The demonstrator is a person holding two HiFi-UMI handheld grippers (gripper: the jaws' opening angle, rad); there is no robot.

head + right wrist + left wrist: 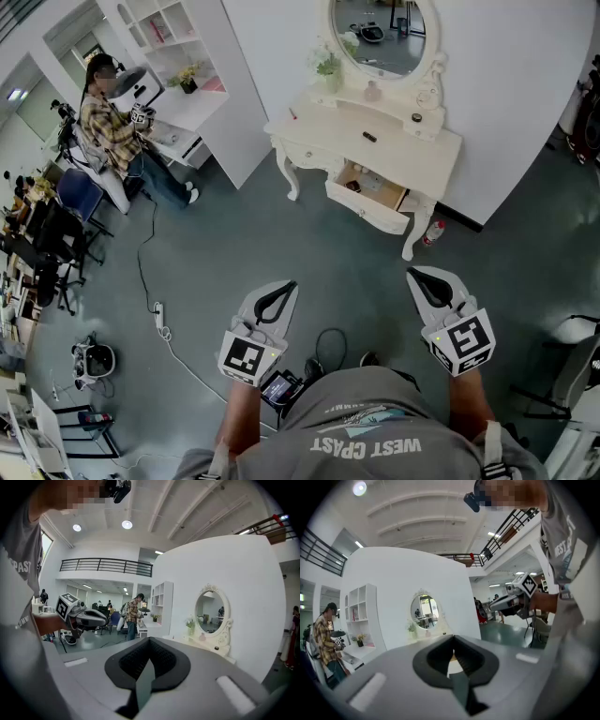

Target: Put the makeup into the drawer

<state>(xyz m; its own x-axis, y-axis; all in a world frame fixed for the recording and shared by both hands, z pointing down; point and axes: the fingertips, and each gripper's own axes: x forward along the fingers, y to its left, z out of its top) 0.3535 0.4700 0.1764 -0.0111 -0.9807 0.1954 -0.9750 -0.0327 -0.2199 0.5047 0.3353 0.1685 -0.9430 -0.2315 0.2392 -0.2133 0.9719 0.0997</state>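
Ahead, at about 1 o'clock from the person, a cream-white carved dressing counter [427, 150] with an oval mirror [380, 33] stands against the white wall. Its front drawer with a wooden inside [384, 199] is pulled out, and a small dark round item [352, 186] lies at its 9 o'clock end. On the counter top a small dark makeup piece [369, 137] lies near the middle, a pale pink bottle [373, 92] stands just below the mirror, and a dark round pot [416, 118] sits at 3 o'clock from them; what each is exactly is too small to tell. The left gripper [292, 285] and the right gripper [411, 274] are held side by side over the grey-green floor [281, 244], well short of the counter. Both are clenched with tips together and nothing between them. At 10 o'clock a person in a plaid shirt [108, 122] stands beside a white shelf unit [187, 56], and a white cable with a power strip [161, 319] trails over the floor.
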